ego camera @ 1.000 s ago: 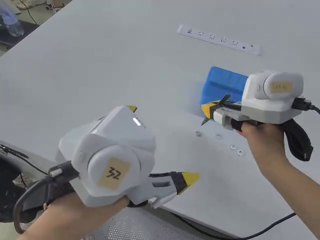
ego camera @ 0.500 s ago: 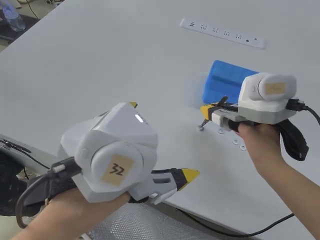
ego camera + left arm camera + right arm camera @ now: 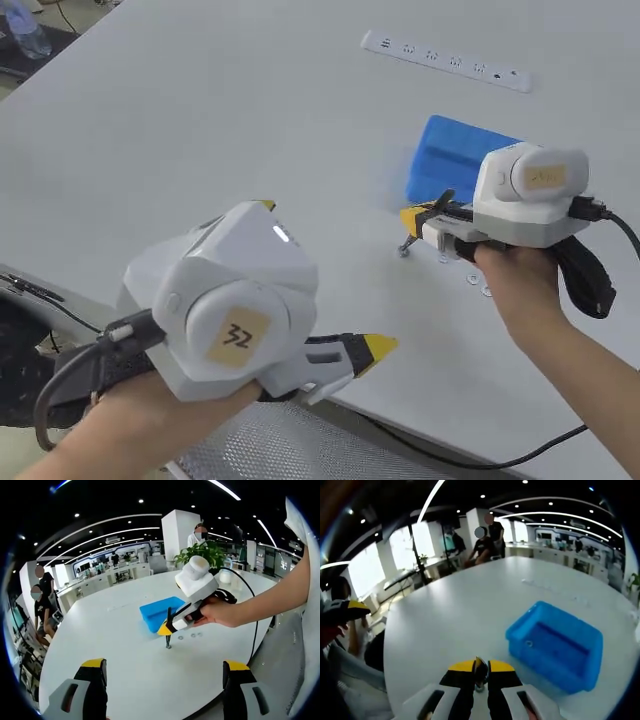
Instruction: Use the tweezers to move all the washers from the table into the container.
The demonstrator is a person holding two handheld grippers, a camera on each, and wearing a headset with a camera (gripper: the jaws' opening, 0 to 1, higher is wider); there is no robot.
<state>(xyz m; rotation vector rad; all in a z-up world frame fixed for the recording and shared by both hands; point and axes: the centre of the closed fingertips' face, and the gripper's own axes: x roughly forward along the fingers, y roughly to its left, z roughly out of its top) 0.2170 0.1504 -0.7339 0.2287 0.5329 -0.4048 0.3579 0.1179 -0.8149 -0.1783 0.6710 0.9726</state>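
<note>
Beside the blue plastic container (image 3: 452,160), right gripper (image 3: 412,222) clamped on thin metal tweezers (image 3: 168,637) probes tiny steel washers (image 3: 470,280) on the table (image 3: 250,120): light, slippery, probably best pinched at the rim; left gripper (image 3: 163,665) gapes.

The right gripper (image 3: 413,221) pinches tweezers (image 3: 407,243) pointing down from its jaws to the table (image 3: 200,120). Behind the jaws lie washers (image 3: 470,280), beyond them a blue container (image 3: 450,160). The left gripper (image 3: 320,277) gapes.
</note>
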